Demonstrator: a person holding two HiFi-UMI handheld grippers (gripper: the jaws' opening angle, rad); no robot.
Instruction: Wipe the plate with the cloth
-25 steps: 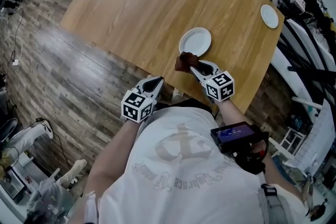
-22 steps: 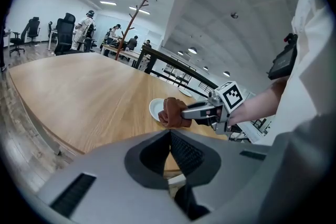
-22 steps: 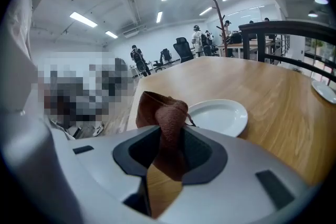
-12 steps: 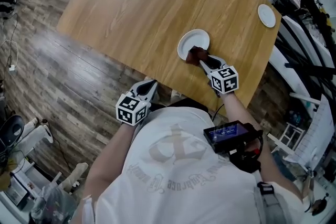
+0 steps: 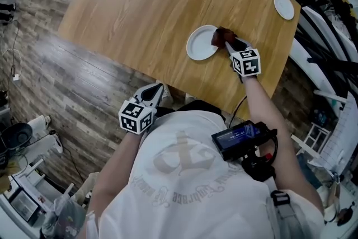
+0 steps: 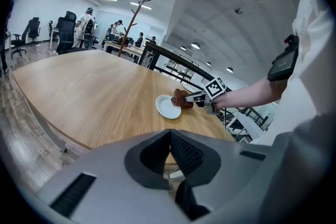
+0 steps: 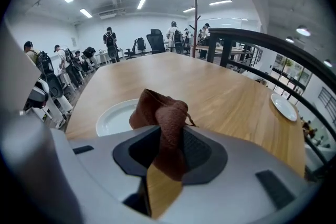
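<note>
Pinching the cloth point(image 7: 164, 113) in a bunched fold, our right gripper point(image 5: 227, 42) holds it beside the right rim of the plate point(image 5: 199, 45), just right of centre in the head view, on the table point(image 5: 134, 3). Our left gripper point(image 5: 155, 92) hangs off the table's near edge, lower left, jaws pressed together on nothing. We judge the cloth soft and floppy. The plate looks light and slippery, and may slide when rubbed.

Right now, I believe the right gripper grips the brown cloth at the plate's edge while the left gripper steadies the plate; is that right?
Not quite: the left gripper does not steady the plate. The head view shows it held off the table, shut on nothing. The right gripper does grip the brown cloth at the plate's edge.
</note>
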